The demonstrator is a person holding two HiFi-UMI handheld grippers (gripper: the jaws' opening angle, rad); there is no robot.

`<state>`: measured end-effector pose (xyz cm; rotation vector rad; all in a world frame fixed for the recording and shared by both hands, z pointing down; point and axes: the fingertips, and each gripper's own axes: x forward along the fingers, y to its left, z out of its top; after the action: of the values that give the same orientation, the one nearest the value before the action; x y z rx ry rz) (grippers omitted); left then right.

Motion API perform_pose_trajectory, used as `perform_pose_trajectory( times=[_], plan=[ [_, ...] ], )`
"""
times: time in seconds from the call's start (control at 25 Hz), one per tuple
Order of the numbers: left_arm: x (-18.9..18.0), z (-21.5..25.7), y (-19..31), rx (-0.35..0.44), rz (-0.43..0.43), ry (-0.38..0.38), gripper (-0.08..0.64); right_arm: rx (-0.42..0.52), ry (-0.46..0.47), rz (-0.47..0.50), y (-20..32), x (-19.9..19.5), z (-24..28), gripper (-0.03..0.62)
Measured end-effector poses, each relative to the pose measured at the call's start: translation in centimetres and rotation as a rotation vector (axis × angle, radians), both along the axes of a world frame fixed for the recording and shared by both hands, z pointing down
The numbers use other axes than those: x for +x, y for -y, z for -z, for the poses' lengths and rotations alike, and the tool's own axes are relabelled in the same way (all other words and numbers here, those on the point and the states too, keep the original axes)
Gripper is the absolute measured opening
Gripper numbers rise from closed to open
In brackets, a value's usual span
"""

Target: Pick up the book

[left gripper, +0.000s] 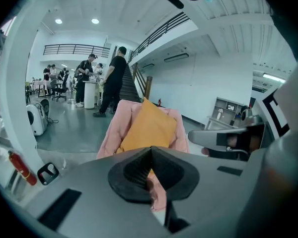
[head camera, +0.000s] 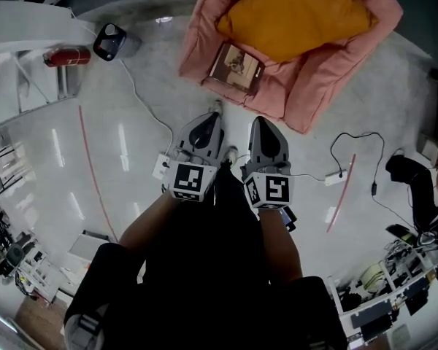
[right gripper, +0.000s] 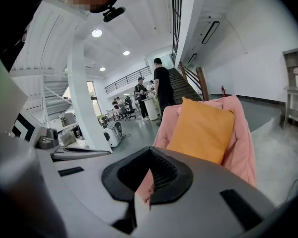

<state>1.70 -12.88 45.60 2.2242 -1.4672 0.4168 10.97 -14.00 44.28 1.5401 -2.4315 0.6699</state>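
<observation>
The book [head camera: 236, 65] lies flat on the front of a pink floor chair's [head camera: 315, 86] seat, with a picture on its cover. An orange cushion [head camera: 299, 13] leans against the chair's back behind it. My left gripper [head camera: 216, 115] and right gripper [head camera: 260, 121] hang side by side over the floor, just short of the chair's front edge, both pointing at it. Each is shut with nothing held. In the left gripper view the left gripper [left gripper: 150, 150] faces the cushion [left gripper: 149, 125]; the right gripper [right gripper: 150, 152] faces it too [right gripper: 201, 130]. The jaws hide the book in both gripper views.
A red fire extinguisher [head camera: 67, 57] and a black device [head camera: 109, 41] sit on the floor at left. A white power strip [head camera: 161, 166] and cables [head camera: 350, 148] lie near my feet. Cluttered desks [head camera: 394, 297] stand at lower right. People [left gripper: 111, 81] stand by a staircase far behind the chair.
</observation>
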Motion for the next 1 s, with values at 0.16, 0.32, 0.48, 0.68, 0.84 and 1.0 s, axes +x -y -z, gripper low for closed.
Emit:
perform_pose_trajectory(
  times=[0.16,0.32,0.48,0.68,0.84,1.0],
  plan=[
    [-1.1,-3.3,0.8,-0.047,0.025,-0.003,0.008,-0.025,-0.004,0.0,1.2,-1.1,-2.3,0.005],
    [-1.5,-6.0,1.7,-0.076,0.032,-0.023,0.008,-0.042,-0.014,0.001,2.1,-1.5,-4.9,0.005],
    [-2.0,-8.3,2.1,-0.098,0.035,-0.027,0.008,-0.078,-0.023,0.01,2.5,-2.0,-7.6,0.005],
    [-3.2,-11.5,2.8,-0.127,0.056,-0.031,0.008,-0.112,-0.035,0.021,3.4,-2.9,-10.5,0.005],
    [-3.7,-14.4,3.6,-0.145,0.064,-0.029,0.008,-0.127,-0.042,0.037,4.1,-3.5,-12.8,0.005],
    [-4.1,-17.2,4.0,-0.174,0.064,-0.051,0.008,-0.15,-0.05,0.043,4.5,-4.3,-15.3,0.005]
  ],
)
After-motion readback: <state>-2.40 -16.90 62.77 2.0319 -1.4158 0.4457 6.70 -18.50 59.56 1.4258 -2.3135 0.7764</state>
